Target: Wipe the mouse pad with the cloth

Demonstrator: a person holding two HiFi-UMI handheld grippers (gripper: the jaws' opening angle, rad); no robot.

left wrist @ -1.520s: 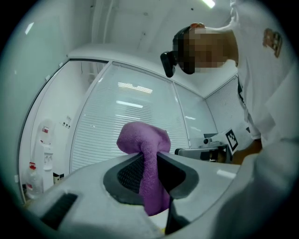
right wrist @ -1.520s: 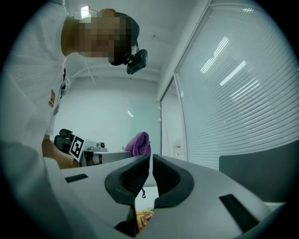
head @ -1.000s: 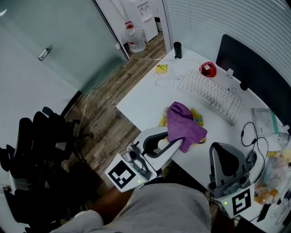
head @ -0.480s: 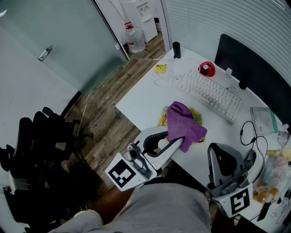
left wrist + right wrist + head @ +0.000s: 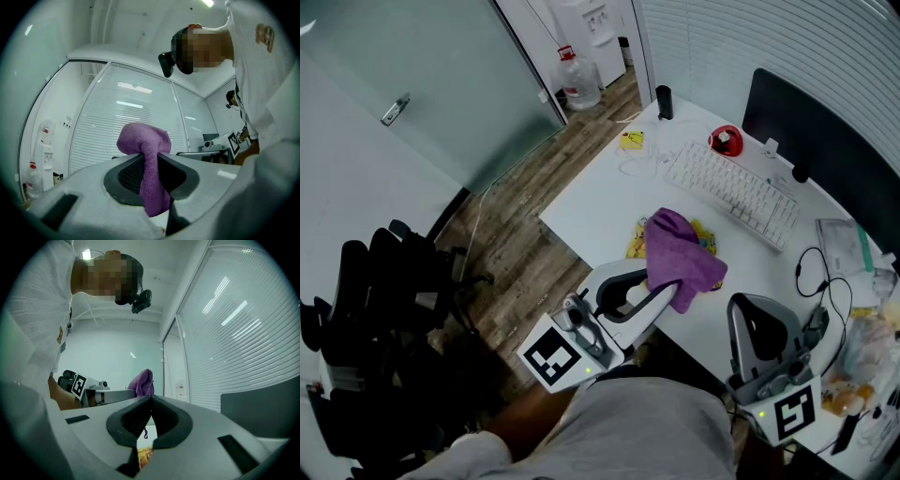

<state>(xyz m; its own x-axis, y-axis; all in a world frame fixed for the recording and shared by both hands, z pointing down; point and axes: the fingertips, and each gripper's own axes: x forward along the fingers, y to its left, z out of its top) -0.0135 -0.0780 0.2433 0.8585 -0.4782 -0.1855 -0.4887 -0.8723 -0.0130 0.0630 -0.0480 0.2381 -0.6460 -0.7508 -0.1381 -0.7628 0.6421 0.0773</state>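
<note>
A purple cloth [image 5: 678, 253] hangs bunched from my left gripper [image 5: 671, 292], which is shut on it just above the desk's near edge. In the left gripper view the cloth [image 5: 143, 141] is pinched between the jaws [image 5: 151, 174] and bulges above them. Under the cloth lies the yellow patterned mouse pad [image 5: 635, 247], mostly hidden. My right gripper [image 5: 751, 307] hovers lower right, jaws shut with nothing between them. The right gripper view has its jaws [image 5: 149, 412] closed, the cloth [image 5: 143, 381] beyond to the left, and a strip of mouse pad [image 5: 144, 456] below.
On the white desk [image 5: 591, 202] a white keyboard [image 5: 733, 193] lies behind the pad, with a red object [image 5: 727, 142], a black cylinder [image 5: 665, 101] and a dark monitor [image 5: 825, 141]. Cables [image 5: 814, 274] and clutter lie at right. A black chair [image 5: 384, 309] stands on the floor at left.
</note>
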